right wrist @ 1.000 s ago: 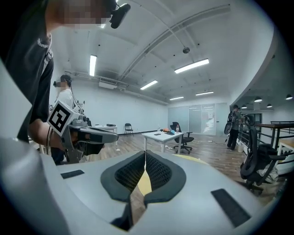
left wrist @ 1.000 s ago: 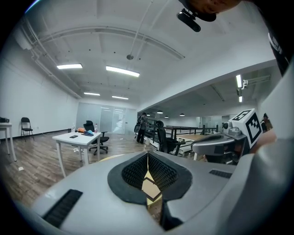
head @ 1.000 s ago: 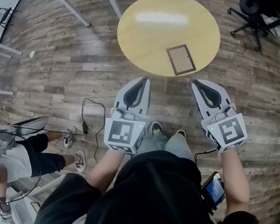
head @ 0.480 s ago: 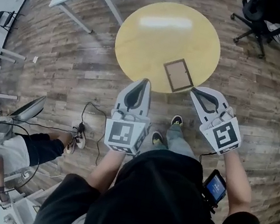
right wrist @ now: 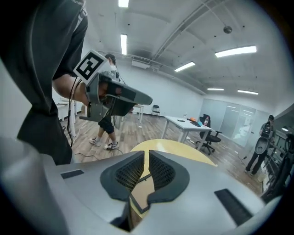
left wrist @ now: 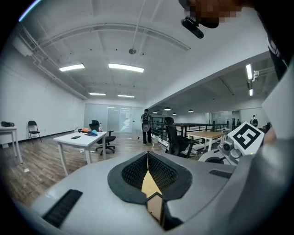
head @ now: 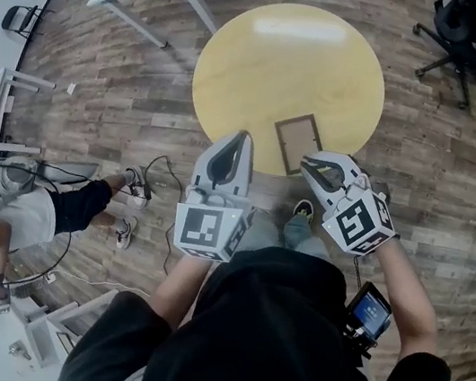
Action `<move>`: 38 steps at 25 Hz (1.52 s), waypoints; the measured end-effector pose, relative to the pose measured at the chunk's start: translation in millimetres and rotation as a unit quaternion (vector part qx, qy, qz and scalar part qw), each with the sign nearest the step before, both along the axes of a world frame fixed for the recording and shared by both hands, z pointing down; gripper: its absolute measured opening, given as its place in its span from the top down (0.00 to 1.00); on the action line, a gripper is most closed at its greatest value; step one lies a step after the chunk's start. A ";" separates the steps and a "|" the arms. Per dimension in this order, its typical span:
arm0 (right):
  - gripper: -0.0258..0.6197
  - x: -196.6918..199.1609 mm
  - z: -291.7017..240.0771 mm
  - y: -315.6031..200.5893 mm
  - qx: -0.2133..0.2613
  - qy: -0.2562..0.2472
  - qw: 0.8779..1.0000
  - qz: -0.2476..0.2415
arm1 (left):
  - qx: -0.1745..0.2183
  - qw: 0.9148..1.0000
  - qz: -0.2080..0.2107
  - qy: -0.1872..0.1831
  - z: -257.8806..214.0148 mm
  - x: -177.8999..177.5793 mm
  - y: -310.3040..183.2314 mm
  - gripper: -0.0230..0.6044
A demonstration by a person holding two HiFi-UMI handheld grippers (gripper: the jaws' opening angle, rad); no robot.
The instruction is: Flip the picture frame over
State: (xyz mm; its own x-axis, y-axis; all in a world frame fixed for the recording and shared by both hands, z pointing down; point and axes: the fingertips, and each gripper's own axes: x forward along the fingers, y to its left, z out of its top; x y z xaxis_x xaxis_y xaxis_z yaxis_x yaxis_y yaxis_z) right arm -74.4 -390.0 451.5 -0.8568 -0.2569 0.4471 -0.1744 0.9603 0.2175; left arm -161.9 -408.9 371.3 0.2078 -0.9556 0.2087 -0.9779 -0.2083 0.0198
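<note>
On the round table (head: 278,64) lies the picture frame (head: 298,143); left tool (head: 246,136) and right tool (head: 306,163) hover closed, empty.

Picture frame (head: 296,142): dark rim, tan centre, flat near round table (head: 277,73) edge

In the head view, the right gripper (head: 307,162) covers the near right edge of the picture frame (head: 295,139). The left gripper (head: 243,135) hides a piece of the surface's (head: 278,64) near rim. Each gripper view shows the frame only as a sliver past its closed jaws. Whether the frame lies front or back up is too small to tell. A seated person (head: 5,217) at the left and an office chair (head: 471,34) at the far right are cut off by the picture's edges.
</note>
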 end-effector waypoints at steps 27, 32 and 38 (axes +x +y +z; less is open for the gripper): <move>0.74 -60.8 236.0 40.6 0.117 0.265 0.942 -0.168 | -0.088 0.995 -0.055 0.000 96.3 -71.4 -2.4 0.93; 0.77 -67.3 200.8 49.2 0.058 0.210 0.960 -0.176 | -0.087 0.996 -0.036 -0.007 94.9 -61.7 -10.8 0.93; 0.80 -83.4 126.8 5.5 -0.078 0.043 0.993 -0.081 | -0.082 0.996 -0.032 -0.011 91.4 -56.1 -21.7 0.93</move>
